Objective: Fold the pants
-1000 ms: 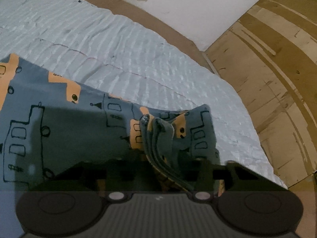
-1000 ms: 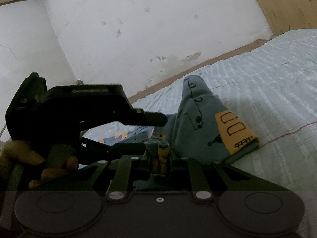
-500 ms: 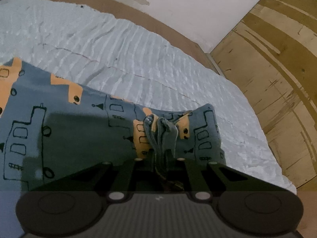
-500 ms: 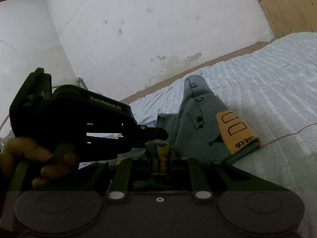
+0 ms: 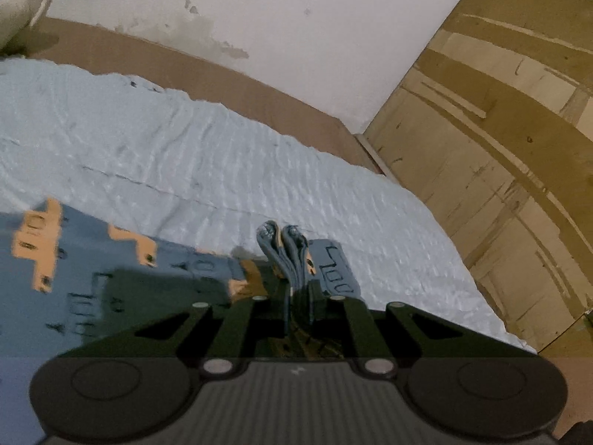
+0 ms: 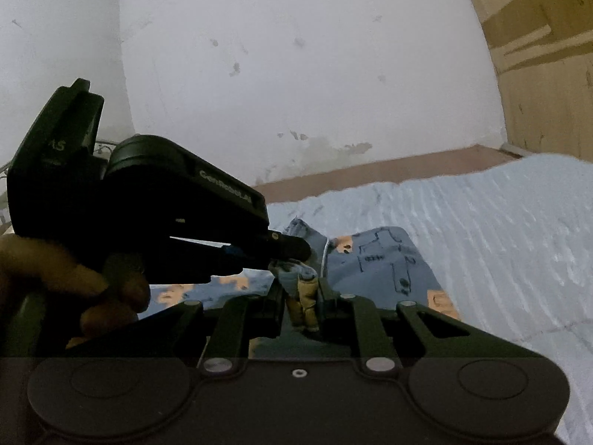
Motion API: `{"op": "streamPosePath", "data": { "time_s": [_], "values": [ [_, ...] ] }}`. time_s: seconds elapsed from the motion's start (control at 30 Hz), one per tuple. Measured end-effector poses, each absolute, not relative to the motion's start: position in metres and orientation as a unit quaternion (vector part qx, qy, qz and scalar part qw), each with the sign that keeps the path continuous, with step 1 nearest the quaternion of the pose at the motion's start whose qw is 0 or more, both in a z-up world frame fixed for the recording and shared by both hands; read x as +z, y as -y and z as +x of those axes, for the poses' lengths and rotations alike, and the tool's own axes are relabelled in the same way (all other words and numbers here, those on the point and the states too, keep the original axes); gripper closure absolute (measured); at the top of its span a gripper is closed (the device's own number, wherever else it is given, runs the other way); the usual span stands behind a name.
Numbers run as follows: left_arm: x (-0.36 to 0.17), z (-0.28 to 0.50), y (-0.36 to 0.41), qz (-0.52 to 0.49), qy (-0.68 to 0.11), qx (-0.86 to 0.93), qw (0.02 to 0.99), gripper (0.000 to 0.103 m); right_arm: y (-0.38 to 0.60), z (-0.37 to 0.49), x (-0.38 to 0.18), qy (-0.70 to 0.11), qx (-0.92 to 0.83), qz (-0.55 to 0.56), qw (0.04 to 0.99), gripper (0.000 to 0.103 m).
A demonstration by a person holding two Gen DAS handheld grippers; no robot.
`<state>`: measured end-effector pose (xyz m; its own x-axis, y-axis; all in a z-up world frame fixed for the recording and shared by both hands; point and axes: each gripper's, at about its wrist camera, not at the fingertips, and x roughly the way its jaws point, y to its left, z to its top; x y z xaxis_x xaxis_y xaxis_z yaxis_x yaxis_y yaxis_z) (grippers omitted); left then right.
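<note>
The pants (image 5: 92, 274) are grey-blue with orange patches and black line drawings, and lie on a pale blue bedspread (image 5: 185, 163). My left gripper (image 5: 298, 289) is shut on a bunched edge of the pants, which sticks up between its fingers. My right gripper (image 6: 302, 293) is shut on another bunched edge of the pants (image 6: 385, 259). The left gripper also shows in the right wrist view (image 6: 289, 248), just left of and above the right one, held by a hand. Both hold the cloth lifted off the bed.
A white wall (image 5: 259, 7) and a brown bed edge (image 5: 259, 85) run behind the bedspread. Wooden panels (image 5: 500, 148) stand to the right. A pale object (image 5: 18, 3) sits at the far left corner.
The left gripper's fingers closed on the bunched edge. Both grippers rose and tilted up, lifting the cloth. The left gripper moved nearer the right one.
</note>
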<state>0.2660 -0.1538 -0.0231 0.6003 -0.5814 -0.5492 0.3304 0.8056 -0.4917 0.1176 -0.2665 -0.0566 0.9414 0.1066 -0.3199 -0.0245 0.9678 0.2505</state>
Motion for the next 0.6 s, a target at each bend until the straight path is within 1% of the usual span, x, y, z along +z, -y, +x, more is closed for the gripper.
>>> {"op": "streamPosePath", "data": {
  "time_s": [0.3, 0.43, 0.6],
  "values": [
    [-0.006, 0.251, 0.088, -0.149, -0.363, -0.227, 0.891, 0.094, 0.210, 0.121, -0.036, -0.182, 0.088, 0.090, 0.975, 0.085],
    [-0.017, 0.248, 0.061, -0.150, -0.373, -0.207, 0.892, 0.094, 0.181, 0.125, -0.038, -0.199, 0.118, 0.072, 0.970, 0.085],
    [-0.043, 0.253, 0.036, -0.160, -0.394, -0.187, 0.885, 0.094, 0.149, 0.133, -0.054, -0.235, 0.143, 0.042, 0.960, 0.085]
  ]
}}
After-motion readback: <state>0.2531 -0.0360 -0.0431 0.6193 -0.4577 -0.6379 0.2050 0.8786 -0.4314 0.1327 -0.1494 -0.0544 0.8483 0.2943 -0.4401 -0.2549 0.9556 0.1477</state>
